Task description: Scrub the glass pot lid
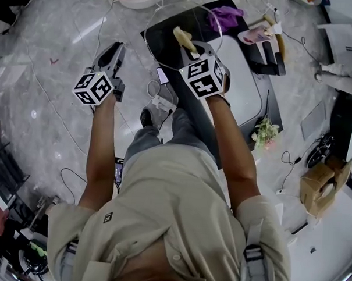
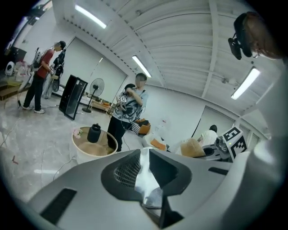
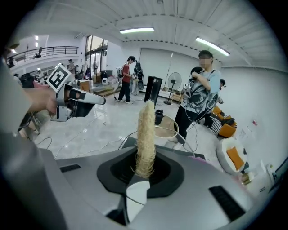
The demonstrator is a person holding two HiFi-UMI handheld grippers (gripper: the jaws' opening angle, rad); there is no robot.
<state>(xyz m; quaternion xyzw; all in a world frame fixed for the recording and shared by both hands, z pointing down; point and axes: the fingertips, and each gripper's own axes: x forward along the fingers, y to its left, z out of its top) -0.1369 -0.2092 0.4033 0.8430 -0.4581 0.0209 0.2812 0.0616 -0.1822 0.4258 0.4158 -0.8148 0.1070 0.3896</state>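
Your right gripper (image 1: 194, 50) is clamped on the base of the loofah (image 3: 146, 134), and most of it sticks out free. Your left gripper (image 1: 116, 50) shows only a slim pale slit between its jaws, with nothing in it that I can make out. The glass lid (image 1: 169, 23) looks to lie loose on the black surface (image 1: 274, 109), under the loofah and near the purple cloth (image 1: 225, 17). Scrub it unsteadied and it likely skates toward the edge, and glass breaks. Press hard and that long loofah may fold or twist out of the pads.
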